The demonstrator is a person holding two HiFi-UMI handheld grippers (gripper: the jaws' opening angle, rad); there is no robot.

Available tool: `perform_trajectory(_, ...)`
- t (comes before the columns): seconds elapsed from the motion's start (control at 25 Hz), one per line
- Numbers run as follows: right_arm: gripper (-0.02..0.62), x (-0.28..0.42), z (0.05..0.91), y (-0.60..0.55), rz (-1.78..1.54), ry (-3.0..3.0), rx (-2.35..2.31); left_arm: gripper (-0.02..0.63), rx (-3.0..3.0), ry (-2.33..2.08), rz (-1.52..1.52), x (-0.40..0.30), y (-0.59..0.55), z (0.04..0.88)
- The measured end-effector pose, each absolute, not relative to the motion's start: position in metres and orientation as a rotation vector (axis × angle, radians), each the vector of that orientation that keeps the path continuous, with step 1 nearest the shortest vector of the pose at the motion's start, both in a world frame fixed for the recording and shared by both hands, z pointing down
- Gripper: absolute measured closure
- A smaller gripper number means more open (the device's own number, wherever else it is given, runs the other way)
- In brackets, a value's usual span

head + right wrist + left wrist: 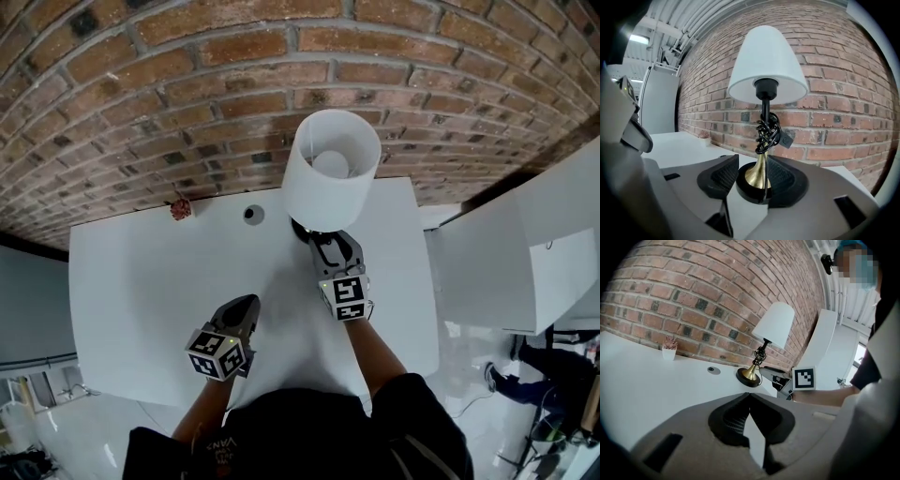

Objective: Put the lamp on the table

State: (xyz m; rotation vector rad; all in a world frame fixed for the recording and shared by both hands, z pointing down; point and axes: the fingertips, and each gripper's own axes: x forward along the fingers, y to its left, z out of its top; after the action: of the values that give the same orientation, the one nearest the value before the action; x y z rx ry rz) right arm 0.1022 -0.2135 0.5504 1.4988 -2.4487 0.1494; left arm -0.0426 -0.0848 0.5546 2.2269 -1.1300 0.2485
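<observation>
Standing on the white tabletop [141, 281], the white-shaded lamp with brass stem and black base [331, 178] sits ungripped between the right gripper's [323, 242] wide-apart jaws; the left gripper [246, 305] hovers closed, empty. Placement looks done; next, a straight retreat without nudging the base.

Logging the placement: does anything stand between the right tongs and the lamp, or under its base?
Nothing visible does. The white-shaded brass lamp stands on the white table, its black base between the open right tongs.
</observation>
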Motion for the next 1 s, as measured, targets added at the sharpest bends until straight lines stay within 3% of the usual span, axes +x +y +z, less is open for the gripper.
perform_trajectory(0.48,0.430,0.101,0.513,-0.122,0.135,-2.455,1.533,0.607,2.310,-1.120,0.218,-0.051,-0.043,0.527)
perform_trajectory(0.72,0.559,0.086,0.475,-0.073,0.123,-2.516,1.568,0.607,2.397,-1.094,0.191,-0.058,-0.027,0.501)
perform_trajectory(1.0,0.594,0.070,0.439,-0.036,0.139,-2.546,1.672,0.607,2.475,-1.052,0.167,-0.070,-0.011,0.477)
